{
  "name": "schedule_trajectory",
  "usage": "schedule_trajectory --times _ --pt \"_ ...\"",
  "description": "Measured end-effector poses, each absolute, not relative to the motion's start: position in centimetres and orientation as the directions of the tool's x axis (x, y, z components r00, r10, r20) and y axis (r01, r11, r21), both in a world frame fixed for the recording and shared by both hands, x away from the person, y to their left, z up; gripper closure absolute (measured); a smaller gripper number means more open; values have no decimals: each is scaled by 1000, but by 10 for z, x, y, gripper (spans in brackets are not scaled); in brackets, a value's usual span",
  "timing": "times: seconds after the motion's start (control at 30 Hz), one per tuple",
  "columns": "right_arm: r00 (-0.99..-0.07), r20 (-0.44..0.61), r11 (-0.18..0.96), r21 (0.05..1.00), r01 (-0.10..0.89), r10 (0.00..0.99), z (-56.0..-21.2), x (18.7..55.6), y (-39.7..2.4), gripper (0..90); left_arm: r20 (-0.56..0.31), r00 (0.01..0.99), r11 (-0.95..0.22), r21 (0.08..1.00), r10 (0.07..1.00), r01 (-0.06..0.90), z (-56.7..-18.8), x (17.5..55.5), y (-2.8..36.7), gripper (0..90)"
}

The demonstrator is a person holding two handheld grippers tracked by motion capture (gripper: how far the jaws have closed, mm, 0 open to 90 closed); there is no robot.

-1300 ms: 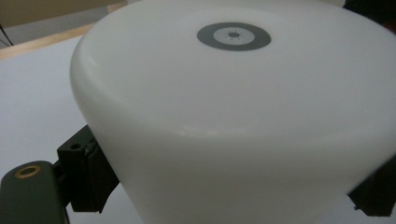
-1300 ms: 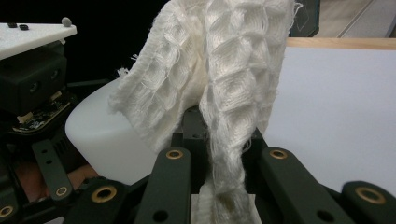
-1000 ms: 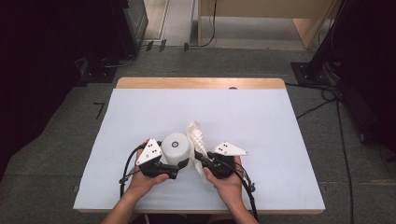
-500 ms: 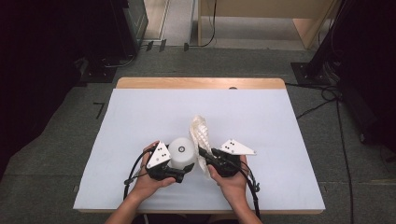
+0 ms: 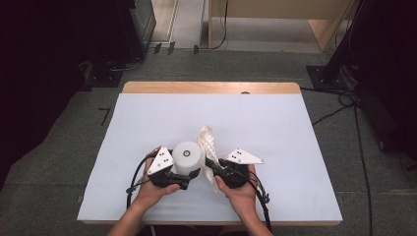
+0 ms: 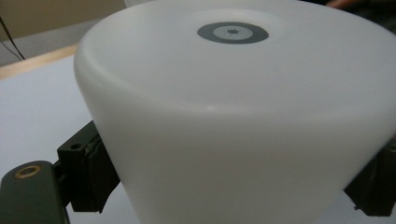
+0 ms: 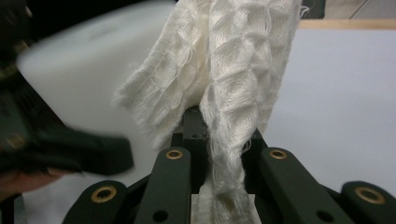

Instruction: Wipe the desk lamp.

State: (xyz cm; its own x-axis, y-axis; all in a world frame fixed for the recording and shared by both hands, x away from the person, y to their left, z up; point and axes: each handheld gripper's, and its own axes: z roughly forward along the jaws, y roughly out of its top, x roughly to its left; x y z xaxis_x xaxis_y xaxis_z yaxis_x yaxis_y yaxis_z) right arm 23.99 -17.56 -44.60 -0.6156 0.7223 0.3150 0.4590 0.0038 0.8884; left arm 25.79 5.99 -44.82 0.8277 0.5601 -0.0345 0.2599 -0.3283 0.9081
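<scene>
A white cup (image 5: 188, 155) stands upside down near the table's front edge, a grey ring on its upturned base. My left gripper (image 5: 187, 169) is shut on it. In the left gripper view the cup (image 6: 233, 93) sits between the two black pads (image 6: 88, 172). Just right of the cup hangs a white waffle-weave cloth (image 5: 206, 140), bunched lengthwise. My right gripper (image 5: 210, 163) is shut on its lower part. In the right gripper view the cloth (image 7: 233, 70) rises from between the closed jaws of the gripper (image 7: 224, 186), with the cup blurred at left.
The table (image 5: 147, 123) has a white cover and a wooden far edge (image 5: 211, 87). Both hands rest at its front edge. Dark equipment and cables (image 5: 344, 98) lie on the floor around it.
The cup in my left gripper has edged slightly toward the cloth. Both grips are unchanged.
</scene>
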Motion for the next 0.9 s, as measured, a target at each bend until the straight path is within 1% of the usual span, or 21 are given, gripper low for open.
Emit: schedule_trajectory --times 0.13,0.2,0.4,0.53,0.6,0.7,0.83,0.9 --pt "-611 314 -25 901 433 727 -438 239 -185 798 -20 838 -362 896 546 258 -454 256 50 88" --pt "-607 318 -28 899 436 729 -439 240 -188 798 -11 838 -361 899 545 247 -454 254 48 88" --pt "-595 328 8 871 491 734 -459 246 -180 798 -44 825 -276 931 564 238 -442 255 61 88" --pt "-610 326 26 869 495 722 -462 246 -175 797 -66 821 -239 941 567 241 -438 256 68 88" --pt "-615 326 22 872 489 718 -459 245 -176 798 -54 818 -250 939 572 237 -441 257 66 88" --pt "-620 330 9 878 478 712 -453 244 -179 797 17 785 -307 925 619 222 -452 256 58 88" --pt "-618 323 -10 891 454 717 -446 243 -185 797 14 750 -319 910 661 264 -464 263 58 87" --pt "-609 325 -19 892 453 723 -445 244 -190 797 29 736 -333 903 677 270 -468 266 60 87"
